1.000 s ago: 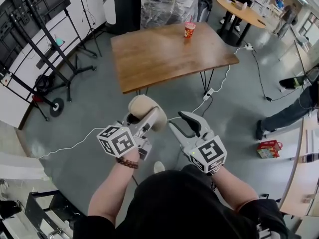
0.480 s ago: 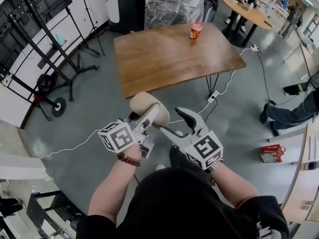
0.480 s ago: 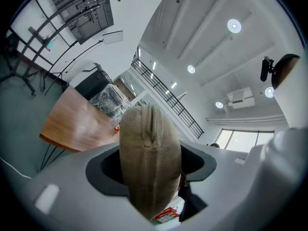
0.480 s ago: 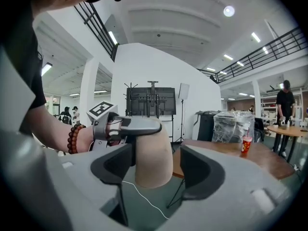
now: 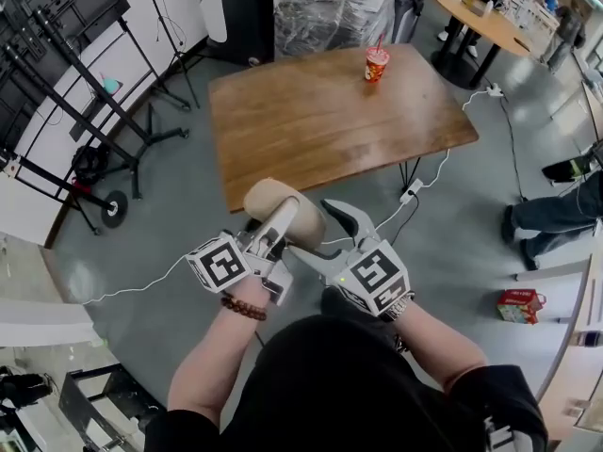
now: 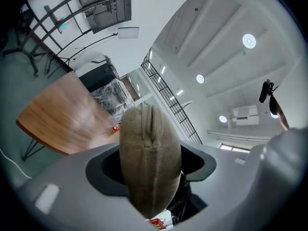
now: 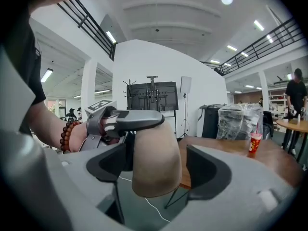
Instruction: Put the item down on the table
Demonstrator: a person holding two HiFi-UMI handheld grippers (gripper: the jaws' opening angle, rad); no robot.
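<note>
The left gripper (image 5: 281,222) is clamped on a beige zippered pouch (image 5: 267,199) (its zipper seam faces that gripper's camera), which fills the gap between the jaws. The pouch hangs in the air over the grey floor, short of the near edge of the wooden table (image 5: 320,121) and not on it. The right gripper (image 5: 325,234) is opening. The pouch sits between its jaws, but there is a clear gap on one side, so they are not gripping it. A red cup (image 5: 377,63) stands at the table's far edge.
</note>
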